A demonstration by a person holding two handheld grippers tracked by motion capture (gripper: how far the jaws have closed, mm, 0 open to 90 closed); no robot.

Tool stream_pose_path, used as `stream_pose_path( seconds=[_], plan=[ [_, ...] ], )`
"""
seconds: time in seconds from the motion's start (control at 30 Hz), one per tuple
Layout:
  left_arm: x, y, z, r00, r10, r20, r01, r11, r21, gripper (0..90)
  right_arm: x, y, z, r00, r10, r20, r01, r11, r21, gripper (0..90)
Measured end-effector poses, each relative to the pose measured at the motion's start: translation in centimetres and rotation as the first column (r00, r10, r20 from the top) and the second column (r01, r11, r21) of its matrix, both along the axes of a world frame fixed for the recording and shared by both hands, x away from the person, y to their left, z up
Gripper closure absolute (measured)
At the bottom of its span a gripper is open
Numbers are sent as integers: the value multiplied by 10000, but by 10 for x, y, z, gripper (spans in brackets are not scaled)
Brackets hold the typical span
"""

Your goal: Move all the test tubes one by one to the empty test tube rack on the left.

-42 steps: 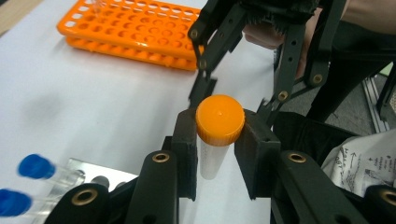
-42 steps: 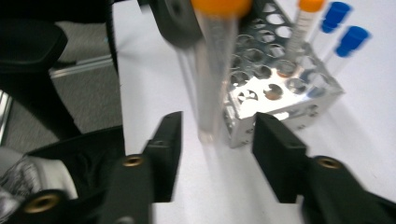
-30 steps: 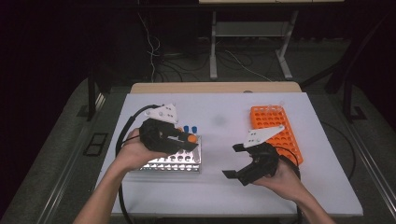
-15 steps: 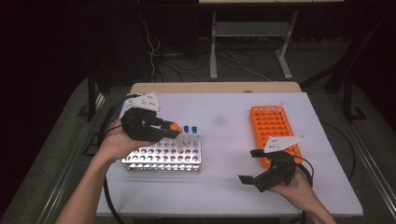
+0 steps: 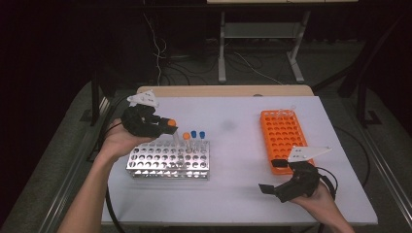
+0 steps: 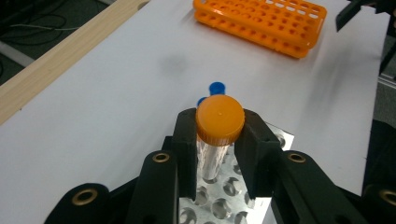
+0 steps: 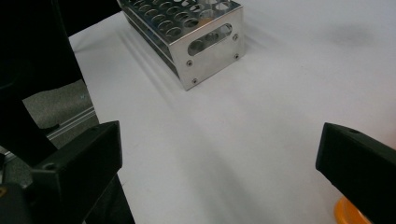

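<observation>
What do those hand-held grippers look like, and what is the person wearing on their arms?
Each hand-held gripper is chunky and black. The left hand-held gripper and the right hand-held gripper each carry a pale grey three-cornered plate on top. The jaws are thick black blocks, joined with brass-coloured ringed screws. A black cable trails from the left one. The forearms are bare, with no sleeves in sight.

Black left gripper (image 5: 163, 127), brass-ringed screw holes, grey plate (three-cornered), black cable.
</observation>
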State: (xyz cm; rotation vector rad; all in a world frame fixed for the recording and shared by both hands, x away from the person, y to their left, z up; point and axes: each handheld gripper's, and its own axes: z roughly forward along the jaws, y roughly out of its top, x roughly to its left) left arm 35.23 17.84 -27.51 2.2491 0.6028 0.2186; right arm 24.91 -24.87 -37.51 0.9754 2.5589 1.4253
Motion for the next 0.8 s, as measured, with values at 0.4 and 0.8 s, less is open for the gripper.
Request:
stream_pose_path(
  seconds=[0.4,0.8],
  plan=[
    [15,0,-23,9994,295,-165,-297,9995,-114,692,1,-5,-2,9999,-115,35,115,9999,11,1],
    [21,-3,-47,9971,205,-740,-220,9996,-195,684,22,-12,5,9989,-449,111,449,9990,-34,1]
  ],
)
